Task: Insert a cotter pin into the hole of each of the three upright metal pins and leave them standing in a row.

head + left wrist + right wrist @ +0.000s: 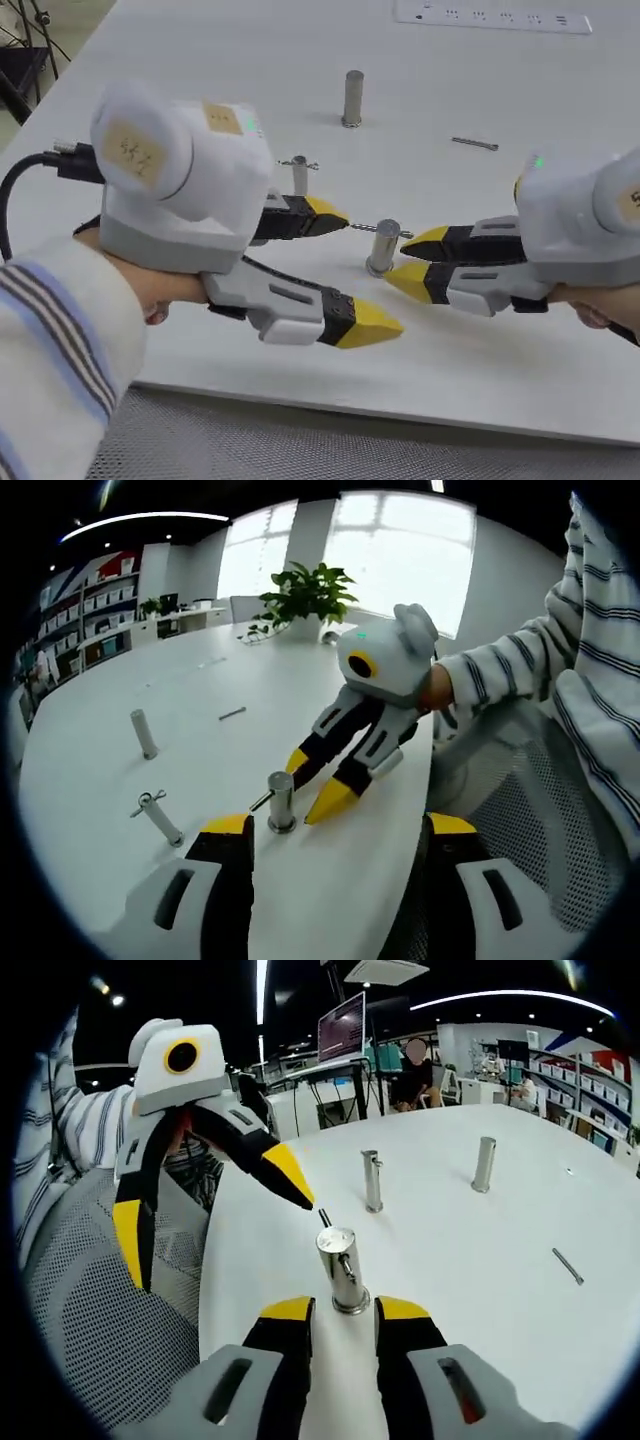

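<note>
Three upright metal pins stand on the white table (500, 340). A cotter pin (362, 228) crosses the near pin (383, 245). The middle pin (299, 172) also carries a cotter pin, while the far pin (353, 98) is bare. My right gripper (397, 256) has its jaws a little apart on either side of the near pin's base (350, 1305); I see small gaps. My left gripper (367, 269) is wide open, its upper jaw tip just short of the cotter pin's end (323, 1218). From the left gripper (338, 828), the near pin (281, 800) stands just ahead.
A loose cotter pin (474, 143) lies on the table to the far right. A white power strip (495, 16) lies along the back edge. The table's front edge runs just under both hands, with a mesh chair (520, 810) below it.
</note>
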Motion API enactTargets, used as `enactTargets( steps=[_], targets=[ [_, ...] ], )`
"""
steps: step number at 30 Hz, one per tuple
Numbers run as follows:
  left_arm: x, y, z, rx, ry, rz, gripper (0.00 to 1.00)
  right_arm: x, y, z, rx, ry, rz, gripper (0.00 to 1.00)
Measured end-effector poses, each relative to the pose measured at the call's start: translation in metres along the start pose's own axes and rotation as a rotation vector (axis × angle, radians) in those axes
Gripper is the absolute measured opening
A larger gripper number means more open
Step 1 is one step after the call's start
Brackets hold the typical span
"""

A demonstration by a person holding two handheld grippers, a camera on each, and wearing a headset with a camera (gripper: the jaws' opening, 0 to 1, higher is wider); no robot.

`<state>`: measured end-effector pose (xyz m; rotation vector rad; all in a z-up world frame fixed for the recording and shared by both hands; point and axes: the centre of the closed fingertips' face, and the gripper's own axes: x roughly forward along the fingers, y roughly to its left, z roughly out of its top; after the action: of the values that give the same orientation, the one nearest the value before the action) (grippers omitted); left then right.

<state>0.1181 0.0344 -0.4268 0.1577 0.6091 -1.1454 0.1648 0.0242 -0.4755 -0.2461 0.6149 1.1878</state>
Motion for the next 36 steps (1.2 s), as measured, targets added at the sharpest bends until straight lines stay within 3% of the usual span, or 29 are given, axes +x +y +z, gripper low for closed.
enactTargets(
  steps=[5, 10, 13, 20, 36],
  targets=[
    [0.0, -0.01, -0.006, 0.005, 0.009, 0.017, 0.86, 0.005, 0.003, 0.003, 0.016, -0.019, 0.008, 0.19],
    [-0.001, -0.016, -0.002, -0.056, -0.038, 0.03, 0.92, 0.009, 0.001, 0.007, 0.021, -0.045, -0.002, 0.25],
    [-0.001, -0.019, -0.003, -0.075, -0.038, 0.023, 0.98, 0.012, 0.0, 0.009, 0.021, -0.055, -0.005, 0.25],
    [-0.004, -0.014, -0.005, -0.079, -0.042, 0.082, 0.99, 0.018, 0.002, 0.01, 0.003, -0.053, 0.006, 0.2],
    [-0.012, -0.004, -0.008, -0.104, -0.039, 0.143, 0.99, 0.021, -0.002, 0.007, -0.045, -0.032, -0.009, 0.1]
  ],
)
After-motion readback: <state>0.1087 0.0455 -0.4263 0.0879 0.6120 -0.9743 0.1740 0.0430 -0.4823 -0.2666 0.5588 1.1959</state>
